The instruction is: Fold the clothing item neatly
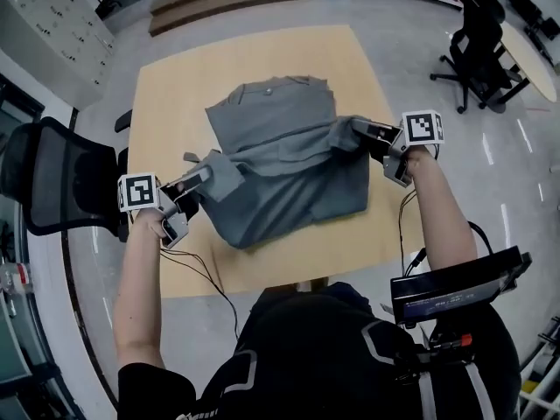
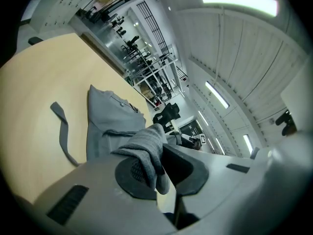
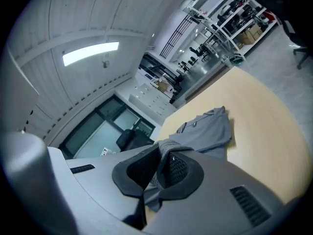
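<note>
Pinching a bunched fold of grey cloth, my left claw [image 2: 157,173] is closed on the shirt [image 1: 280,147]. My right claw [image 3: 159,173] is clamped on another gathered edge of it. Both hold their cloth up off the table [image 1: 175,86], so the near part of the shirt drapes between them. The far part, with the collar, lies flat around the table's middle.

I judge the fabric light, soft and limp. It will sag and crease wherever it is unsupported, though the ribbed pads should hold it without slipping. The best holds look like corners, hems or seams, with the span kept taut between both claws.

Only the head view gives the whole spread, the drape between my hands and the office chair [image 1: 52,182] at the left. The left claw view alone shows a narrow grey strip [image 2: 61,131] trailing on the wood left of the shirt. Each claw view shows cloth wedged between its own pads.
</note>
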The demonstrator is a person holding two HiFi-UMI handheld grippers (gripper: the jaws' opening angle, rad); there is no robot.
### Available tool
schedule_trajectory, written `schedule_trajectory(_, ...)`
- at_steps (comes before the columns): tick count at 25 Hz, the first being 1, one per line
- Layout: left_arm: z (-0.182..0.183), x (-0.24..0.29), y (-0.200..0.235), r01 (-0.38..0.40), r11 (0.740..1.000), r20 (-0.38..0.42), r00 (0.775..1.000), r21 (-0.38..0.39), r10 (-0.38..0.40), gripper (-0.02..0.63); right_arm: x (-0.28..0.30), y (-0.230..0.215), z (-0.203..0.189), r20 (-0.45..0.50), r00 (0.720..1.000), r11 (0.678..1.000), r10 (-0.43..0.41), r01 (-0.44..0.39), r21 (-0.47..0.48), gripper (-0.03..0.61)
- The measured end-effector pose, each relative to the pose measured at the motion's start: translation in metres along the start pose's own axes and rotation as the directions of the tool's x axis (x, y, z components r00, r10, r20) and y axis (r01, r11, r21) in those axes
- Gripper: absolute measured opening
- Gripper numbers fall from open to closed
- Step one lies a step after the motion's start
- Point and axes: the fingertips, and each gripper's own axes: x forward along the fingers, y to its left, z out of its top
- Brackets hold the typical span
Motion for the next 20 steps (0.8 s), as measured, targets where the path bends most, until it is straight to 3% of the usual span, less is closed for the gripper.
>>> schedule_trajectory(5,0.046,0.009,0.033,0.041,0.999,0.000,0.999,-0.011,-0.041,0.021,0.027,-0.016,0.030,0.050,0.997,0.998,-0.057,0.056,0.030,0.018)
schedule_trajectory(10,0.078,0.023,0.047,0.061,0.998,0.011,0.998,-0.004,-0.061,0.021,0.047,-0.020,0.060,0.059,0.998,0.999,-0.036,0.037,-0.003,0.018)
schedule_trajectory(16,0.116,0.046,0.081,0.028,0.999,0.041,0.999,-0.046,-0.026,0.021,0.077,-0.060,0.086,0.025,0.999,0.999,-0.034,0.034,0.016,0.018)
schedule_trajectory(20,0.137,0.061,0.113,-0.015,0.995,0.068,0.997,-0.094,0.022,0.021,0.097,-0.102,0.100,0.009,0.999,0.995,-0.042,0.041,0.087,0.018)
